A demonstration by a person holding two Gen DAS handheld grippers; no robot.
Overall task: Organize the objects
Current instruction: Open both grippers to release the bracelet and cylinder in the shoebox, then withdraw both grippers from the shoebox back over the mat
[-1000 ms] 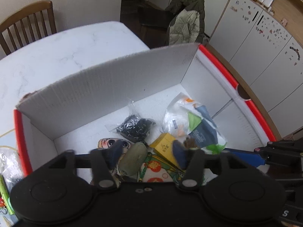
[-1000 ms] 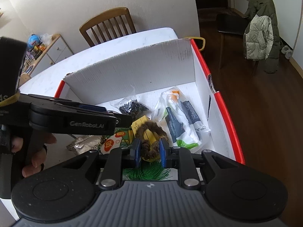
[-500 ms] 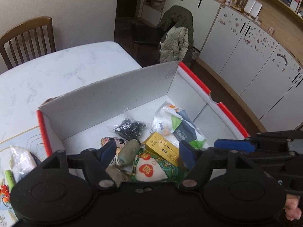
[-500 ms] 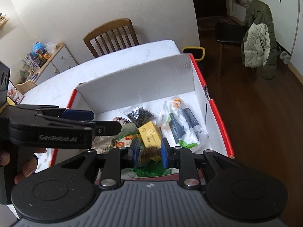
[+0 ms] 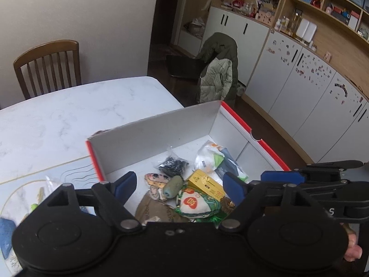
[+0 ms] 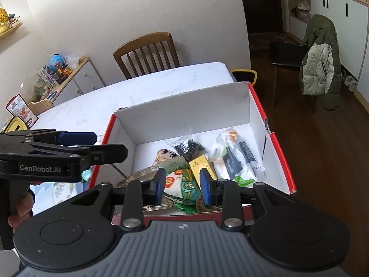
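A red-rimmed white cardboard box (image 5: 161, 133) (image 6: 184, 106) stands on the marble table. In it lie a black bead bag (image 5: 173, 165), a white-green packet (image 6: 235, 159), a yellow carton (image 5: 205, 183), a grey-green oval (image 5: 173, 185) and an embroidered pouch (image 6: 180, 184). My left gripper (image 5: 179, 184) (image 6: 108, 145) hovers open above the box's near side, holding nothing. To its right, my right gripper (image 6: 183, 184) (image 5: 267, 180) is open a little over the pouch. A brown braided piece (image 6: 201, 206) lies below its right finger.
A wooden chair (image 5: 48, 67) stands at the table's far side. A patterned placemat (image 5: 30, 198) with small loose items lies left of the box. A chair draped with a jacket (image 6: 320, 62) stands on the wooden floor to the right. A hand (image 6: 20, 210) grips the left tool.
Both grippers have risen and drawn back from the box. The right gripper's fingers parted slightly and the brown braided piece dropped out. The left gripper stays open, a little wider.
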